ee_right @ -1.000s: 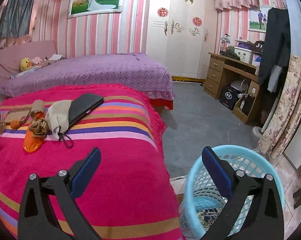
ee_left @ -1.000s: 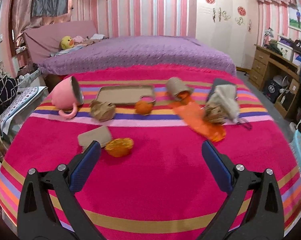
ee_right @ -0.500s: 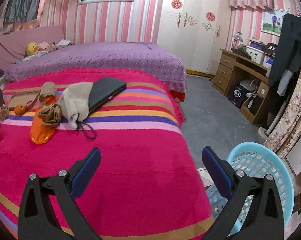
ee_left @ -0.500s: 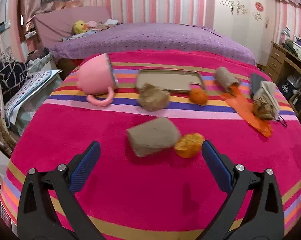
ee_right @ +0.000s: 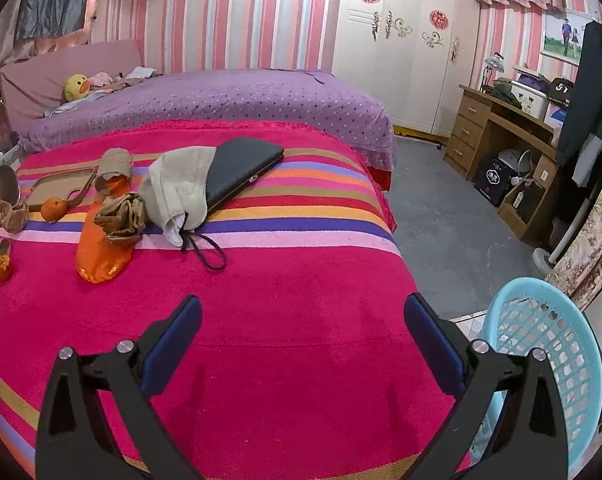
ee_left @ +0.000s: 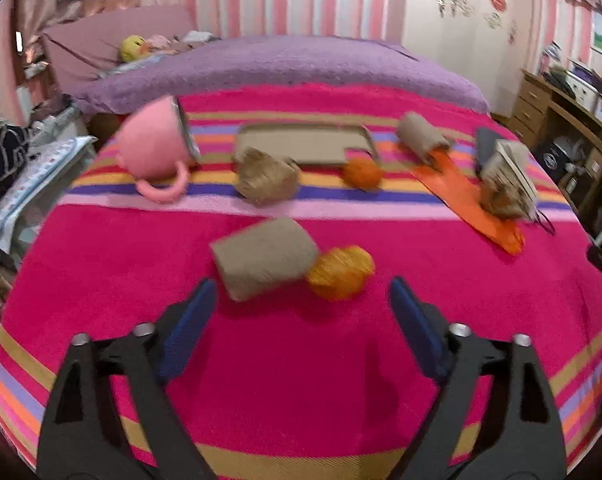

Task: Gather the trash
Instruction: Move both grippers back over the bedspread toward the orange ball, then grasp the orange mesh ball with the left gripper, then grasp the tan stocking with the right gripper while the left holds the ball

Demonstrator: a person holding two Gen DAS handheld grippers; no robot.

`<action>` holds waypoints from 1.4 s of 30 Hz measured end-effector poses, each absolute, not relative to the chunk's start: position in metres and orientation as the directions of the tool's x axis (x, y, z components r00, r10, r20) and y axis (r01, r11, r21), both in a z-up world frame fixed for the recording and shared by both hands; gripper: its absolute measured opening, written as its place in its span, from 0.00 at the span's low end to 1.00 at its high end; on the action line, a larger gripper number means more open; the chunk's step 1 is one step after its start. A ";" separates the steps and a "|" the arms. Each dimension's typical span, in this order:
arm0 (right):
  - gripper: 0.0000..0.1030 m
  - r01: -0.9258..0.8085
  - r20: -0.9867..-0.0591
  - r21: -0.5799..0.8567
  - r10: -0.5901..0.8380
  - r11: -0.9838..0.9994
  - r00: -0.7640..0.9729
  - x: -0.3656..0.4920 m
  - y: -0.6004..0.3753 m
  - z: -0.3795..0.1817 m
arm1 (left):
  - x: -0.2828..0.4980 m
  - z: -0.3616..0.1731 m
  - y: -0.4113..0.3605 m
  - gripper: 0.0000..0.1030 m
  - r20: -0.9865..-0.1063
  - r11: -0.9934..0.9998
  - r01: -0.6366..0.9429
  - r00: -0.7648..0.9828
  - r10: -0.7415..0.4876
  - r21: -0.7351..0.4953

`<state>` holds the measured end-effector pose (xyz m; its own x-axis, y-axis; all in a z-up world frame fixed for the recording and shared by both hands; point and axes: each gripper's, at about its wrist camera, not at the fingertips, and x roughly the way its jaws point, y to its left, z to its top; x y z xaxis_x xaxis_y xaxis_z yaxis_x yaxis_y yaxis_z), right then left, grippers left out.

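Observation:
My left gripper [ee_left: 301, 300] is open and empty, just short of a cardboard tube [ee_left: 265, 258] and an orange peel [ee_left: 341, 272] lying on the striped pink blanket [ee_left: 301, 380]. Behind them lie a crumpled brown paper ball [ee_left: 267, 176], a small orange [ee_left: 362, 173], a second tube [ee_left: 419, 135], an orange plastic wrapper [ee_left: 469, 204] and another crumpled brown wad [ee_left: 503, 200]. My right gripper [ee_right: 301, 316] is open and empty over the blanket's right part, far from the wrapper [ee_right: 101, 248] and the wad [ee_right: 121, 216]. A light blue basket [ee_right: 541, 360] stands on the floor to its right.
A pink mug [ee_left: 157, 152] lies tipped beside a flat tan tray [ee_left: 305, 144]. A dark case [ee_right: 241, 168] in a beige pouch [ee_right: 181, 192] lies on the blanket. A purple bed [ee_right: 205, 100] is behind, a wooden desk [ee_right: 501, 136] at the right.
My left gripper has moved closer to the cardboard tube and orange peel. My right gripper has swung left, away from the blue basket and over the blanket. Both stay open.

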<state>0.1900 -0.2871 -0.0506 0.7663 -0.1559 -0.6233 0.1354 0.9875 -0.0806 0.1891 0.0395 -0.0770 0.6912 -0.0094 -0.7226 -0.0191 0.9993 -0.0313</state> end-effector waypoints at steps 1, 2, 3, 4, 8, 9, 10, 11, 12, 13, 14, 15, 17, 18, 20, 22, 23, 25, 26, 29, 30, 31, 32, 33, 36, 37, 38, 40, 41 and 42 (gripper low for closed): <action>0.96 0.137 -0.624 -0.077 -0.155 0.988 0.766 0.190 -0.288 -0.050 | 0.189 -0.079 0.038 0.66 -0.733 0.999 -0.013 0.680 -0.026 -0.047; 0.96 0.138 -0.624 -0.074 -0.154 0.988 0.766 0.191 -0.289 -0.051 | 0.189 -0.081 0.038 0.59 -0.743 0.998 -0.004 0.667 -0.049 -0.069; 0.96 0.138 -0.625 -0.072 -0.152 0.988 0.765 0.191 -0.289 -0.051 | 0.190 -0.084 0.037 0.57 -0.753 0.996 0.007 0.654 -0.074 -0.092; 0.96 0.138 -0.627 -0.070 -0.151 0.988 0.765 0.191 -0.289 -0.051 | 0.192 -0.085 0.035 0.57 -0.756 0.995 0.010 0.650 -0.081 -0.098; 0.96 0.131 -0.629 -0.073 -0.148 0.989 0.763 0.194 -0.287 -0.051 | 0.204 -0.090 0.031 0.57 -0.753 0.998 -0.011 0.657 -0.038 -0.060; 0.96 0.130 -0.629 -0.074 -0.147 0.989 0.764 0.195 -0.287 -0.051 | 0.207 -0.091 0.032 0.57 -0.755 0.998 -0.016 0.654 -0.041 -0.068; 0.96 0.127 -0.628 -0.075 -0.146 0.989 0.765 0.195 -0.286 -0.051 | 0.210 -0.091 0.033 0.57 -0.755 0.997 -0.022 0.655 -0.045 -0.078; 0.96 0.125 -0.627 -0.074 -0.144 0.989 0.765 0.195 -0.286 -0.051 | 0.212 -0.090 0.033 0.53 -0.752 0.996 -0.023 0.657 -0.047 -0.082; 0.96 0.124 -0.626 -0.073 -0.142 0.990 0.767 0.194 -0.286 -0.051 | 0.213 -0.090 0.033 0.43 -0.752 0.996 -0.019 0.657 -0.052 -0.085; 0.96 0.121 -0.624 -0.070 -0.138 0.990 0.769 0.194 -0.286 -0.050 | 0.214 -0.090 0.032 0.38 -0.754 0.996 -0.009 0.654 -0.061 -0.088; 0.96 0.118 -0.623 -0.066 -0.133 0.991 0.771 0.193 -0.285 -0.050 | 0.214 -0.089 0.030 0.34 -0.753 0.996 -0.002 0.654 -0.065 -0.088; 0.96 0.114 -0.622 -0.063 -0.128 0.992 0.772 0.193 -0.285 -0.050 | 0.213 -0.089 0.030 0.31 -0.751 0.996 0.001 0.657 -0.065 -0.085; 0.96 0.104 -0.620 -0.059 -0.118 0.993 0.776 0.191 -0.283 -0.049 | 0.211 -0.087 0.027 0.28 -0.747 0.996 0.021 0.661 -0.079 -0.087; 0.96 0.097 -0.619 -0.057 -0.111 0.994 0.778 0.191 -0.281 -0.048 | 0.210 -0.086 0.025 0.27 -0.745 0.996 0.032 0.662 -0.086 -0.087; 0.96 0.079 -0.617 -0.048 -0.092 0.996 0.781 0.193 -0.275 -0.048 | 0.206 -0.082 0.020 0.27 -0.739 0.995 0.048 0.668 -0.095 -0.084; 0.95 0.050 -0.615 -0.032 -0.059 0.998 0.786 0.196 -0.265 -0.047 | 0.203 -0.076 0.014 0.27 -0.727 0.995 0.062 0.680 -0.096 -0.074; 0.96 0.041 -0.614 -0.028 -0.049 0.999 0.788 0.197 -0.261 -0.047 | 0.203 -0.074 0.013 0.27 -0.724 0.996 0.063 0.684 -0.093 -0.069; 0.95 0.013 -0.609 -0.025 -0.026 1.000 0.793 0.201 -0.248 -0.046 | 0.203 -0.067 0.013 0.27 -0.717 0.996 0.055 0.692 -0.088 -0.069; 0.95 -0.001 -0.607 -0.027 -0.016 1.000 0.794 0.204 -0.241 -0.046 | 0.203 -0.064 0.015 0.27 -0.713 0.996 0.048 0.696 -0.085 -0.073; 0.95 -0.035 -0.604 -0.033 0.008 0.999 0.797 0.217 -0.220 -0.045 | 0.204 -0.053 0.022 0.27 -0.693 0.998 0.022 0.718 -0.062 -0.066; 0.95 -0.042 -0.601 -0.030 0.015 0.999 0.799 0.219 -0.216 -0.045 | 0.203 -0.049 0.026 0.27 -0.682 0.999 0.008 0.730 -0.043 -0.054; 0.95 -0.060 -0.603 -0.026 0.032 0.998 0.797 0.225 -0.208 -0.045 | 0.203 -0.047 0.029 0.27 -0.678 0.999 -0.001 0.735 -0.033 -0.050; 0.95 -0.080 -0.611 -0.033 0.043 0.996 0.790 0.231 -0.199 -0.046 | 0.204 -0.047 0.032 0.27 -0.677 0.999 -0.007 0.736 -0.030 -0.052; 0.95 -0.094 -0.615 -0.054 0.042 0.994 0.787 0.238 -0.190 -0.047 | 0.205 -0.047 0.036 0.27 -0.678 0.998 -0.013 0.734 -0.031 -0.059; 0.84 -0.120 -0.613 -0.098 0.035 0.988 0.789 0.253 -0.172 -0.046 | 0.206 -0.048 0.045 0.27 -0.683 0.998 -0.034 0.730 -0.013 -0.055; 0.79 -0.132 -0.623 -0.101 0.040 0.986 0.781 0.260 -0.166 -0.047 | 0.207 -0.048 0.048 0.27 -0.684 0.997 -0.038 0.729 -0.015 -0.063; 0.71 -0.143 -0.636 -0.096 0.050 0.985 0.770 0.267 -0.162 -0.047 | 0.208 -0.048 0.050 0.27 -0.686 0.996 -0.041 0.728 -0.022 -0.076; 0.66 -0.145 -0.655 -0.081 0.057 0.986 0.754 0.281 -0.158 -0.050 | 0.209 -0.049 0.055 0.27 -0.690 0.994 -0.047 0.723 -0.034 -0.099; 0.62 -0.138 -0.667 -0.081 0.049 0.987 0.743 0.286 -0.157 -0.052 | 0.210 -0.048 0.056 0.27 -0.691 0.994 -0.049 0.722 -0.033 -0.098; 0.53 -0.131 -0.684 -0.077 0.043 0.988 0.728 0.292 -0.157 -0.055 | 0.210 -0.048 0.057 0.27 -0.689 0.994 -0.053 0.724 -0.025 -0.091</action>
